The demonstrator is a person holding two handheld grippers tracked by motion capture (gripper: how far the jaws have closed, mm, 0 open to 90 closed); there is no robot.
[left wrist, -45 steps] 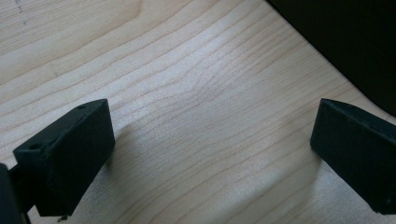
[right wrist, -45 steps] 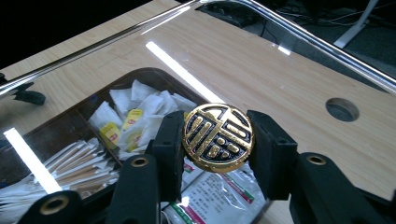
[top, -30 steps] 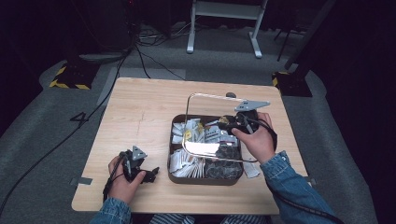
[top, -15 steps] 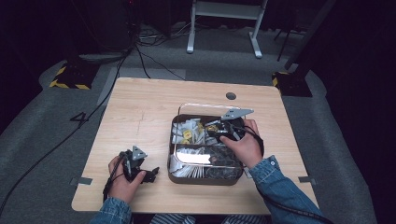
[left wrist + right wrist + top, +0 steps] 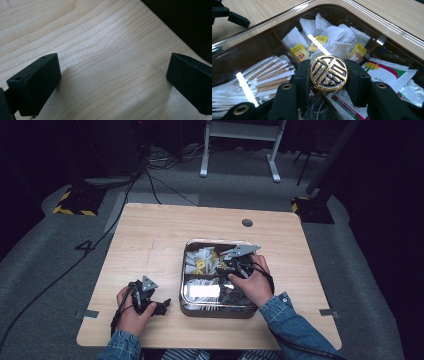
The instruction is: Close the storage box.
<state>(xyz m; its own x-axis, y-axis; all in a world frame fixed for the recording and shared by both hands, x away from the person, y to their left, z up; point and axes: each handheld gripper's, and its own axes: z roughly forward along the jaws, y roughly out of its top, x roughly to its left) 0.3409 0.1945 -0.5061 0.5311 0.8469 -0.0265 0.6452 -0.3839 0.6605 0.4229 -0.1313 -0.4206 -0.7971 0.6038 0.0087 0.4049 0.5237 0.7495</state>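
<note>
- My right gripper (image 5: pixel 328 75) has its jaws clamped on either side of the round gold-and-black knob (image 5: pixel 328 72) of the clear lid (image 5: pixel 372 18).
- The lid lies over the compartmented box (image 5: pixel 218 306), which sits mid-counter (image 5: pixel 150 240); tea bags (image 5: pixel 322 30) and paper packets (image 5: pixel 262 75) show beneath.
- My left gripper (image 5: pixel 113 82) rests low over bare counter, just left of the box, jaws spread wide with nothing between.

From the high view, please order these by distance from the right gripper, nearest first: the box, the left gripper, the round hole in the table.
1. Box: directly beneath the right gripper.
2. Round hole: beyond it, toward the far edge.
3. Left gripper: at the near left.
</note>
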